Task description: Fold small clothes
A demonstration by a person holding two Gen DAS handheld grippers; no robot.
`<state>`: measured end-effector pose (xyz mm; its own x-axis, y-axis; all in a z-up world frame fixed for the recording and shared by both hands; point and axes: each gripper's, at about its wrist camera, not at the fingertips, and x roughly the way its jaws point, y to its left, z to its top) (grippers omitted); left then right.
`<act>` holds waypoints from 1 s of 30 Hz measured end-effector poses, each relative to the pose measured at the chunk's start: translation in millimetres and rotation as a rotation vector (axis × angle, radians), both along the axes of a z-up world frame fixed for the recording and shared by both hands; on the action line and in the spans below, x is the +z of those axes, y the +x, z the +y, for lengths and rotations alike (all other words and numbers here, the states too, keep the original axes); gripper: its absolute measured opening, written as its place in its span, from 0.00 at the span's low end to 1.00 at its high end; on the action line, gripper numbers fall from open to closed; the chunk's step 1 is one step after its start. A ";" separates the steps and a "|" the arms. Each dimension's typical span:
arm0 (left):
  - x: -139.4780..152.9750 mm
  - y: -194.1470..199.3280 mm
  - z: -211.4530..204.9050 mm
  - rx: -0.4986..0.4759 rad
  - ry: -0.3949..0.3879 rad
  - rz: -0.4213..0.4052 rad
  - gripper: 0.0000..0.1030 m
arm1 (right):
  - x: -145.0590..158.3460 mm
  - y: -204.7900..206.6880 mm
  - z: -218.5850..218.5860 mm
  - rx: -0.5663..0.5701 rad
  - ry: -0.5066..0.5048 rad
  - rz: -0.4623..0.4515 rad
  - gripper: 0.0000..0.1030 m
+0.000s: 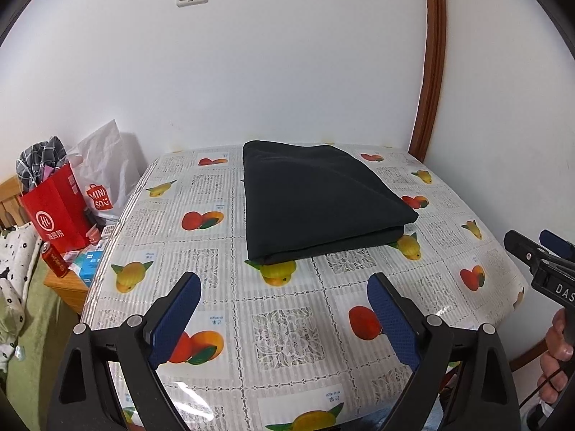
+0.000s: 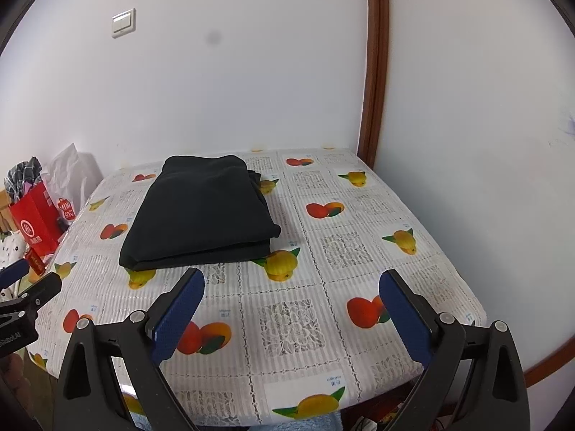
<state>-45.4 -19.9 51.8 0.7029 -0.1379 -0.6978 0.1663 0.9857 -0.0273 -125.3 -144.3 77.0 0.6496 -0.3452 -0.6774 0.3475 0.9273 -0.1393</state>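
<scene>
A dark garment [image 1: 320, 201] lies folded into a flat rectangle on the table, towards its far side; it also shows in the right wrist view [image 2: 201, 215]. My left gripper [image 1: 284, 283] is open and empty, held above the table's near part, short of the garment's near edge. My right gripper [image 2: 291, 280] is open and empty, over the near right part of the table, to the right of the garment. Each gripper shows at the edge of the other's view: the right one [image 1: 539, 248] and the left one [image 2: 32, 280].
The table [image 1: 287, 341] has a glossy fruit-print cover and stands against a white wall, with a brown wooden frame [image 1: 431, 72] at the back right. Left of the table are a red paper bag [image 1: 57, 215], a white bag [image 1: 104, 179] and boxes on a low wooden stand.
</scene>
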 end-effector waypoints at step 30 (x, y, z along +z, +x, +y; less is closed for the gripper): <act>-4.7 -0.9 10.9 0.042 -0.029 0.004 0.91 | -3.8 -10.7 -1.4 -0.031 -0.002 0.018 0.94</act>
<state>-46.4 -9.0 47.1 0.7058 -0.1284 -0.6967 0.1241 0.9906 -0.0568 -136.0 -145.7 73.3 0.6265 -0.3663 -0.6880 0.3737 0.9158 -0.1473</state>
